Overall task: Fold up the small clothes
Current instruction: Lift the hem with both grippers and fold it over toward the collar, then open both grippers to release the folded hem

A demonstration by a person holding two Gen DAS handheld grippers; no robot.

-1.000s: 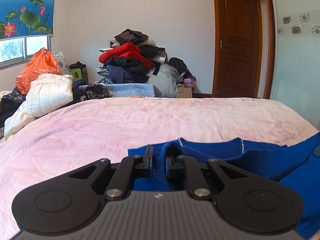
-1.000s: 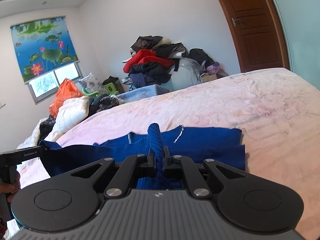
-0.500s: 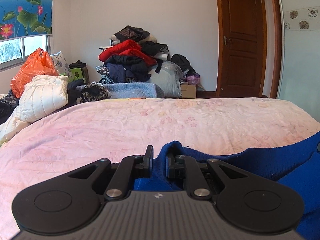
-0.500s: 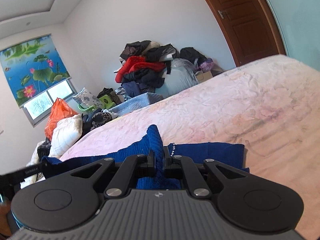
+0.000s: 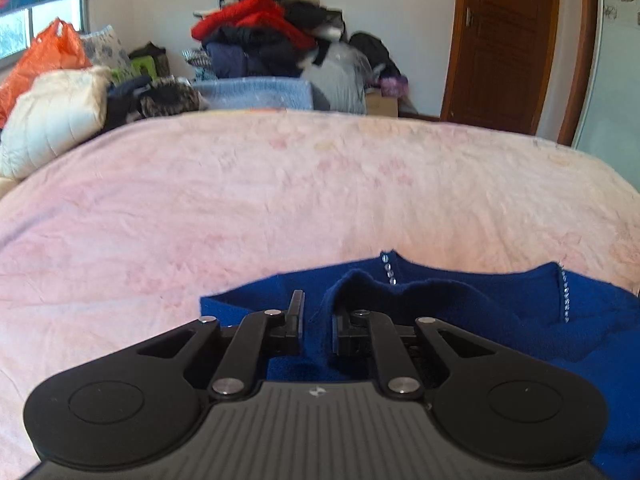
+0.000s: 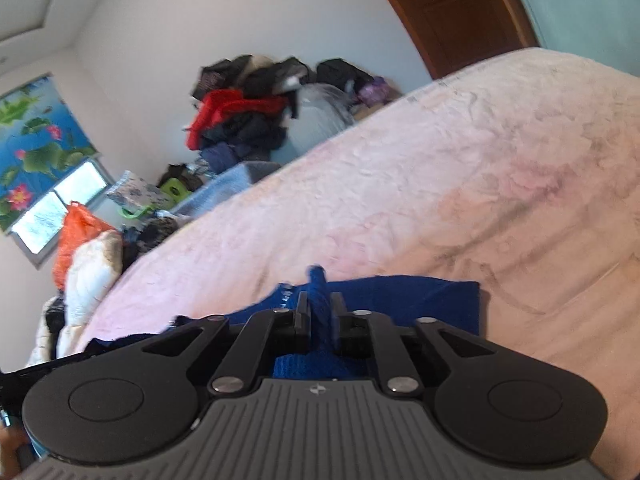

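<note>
The left gripper (image 5: 316, 326) has its jaws parted a little, a loose ridge of the blue garment (image 5: 460, 304) standing between them, no longer pinched as half a second ago. The right gripper (image 6: 319, 320) has also eased, its jaws just beside a blue fold. Likely the fold is being laid down: the garment now lies flatter on the pink bed (image 5: 304, 192), at 6 o'clock in both views, its sequin trim showing again.
</note>
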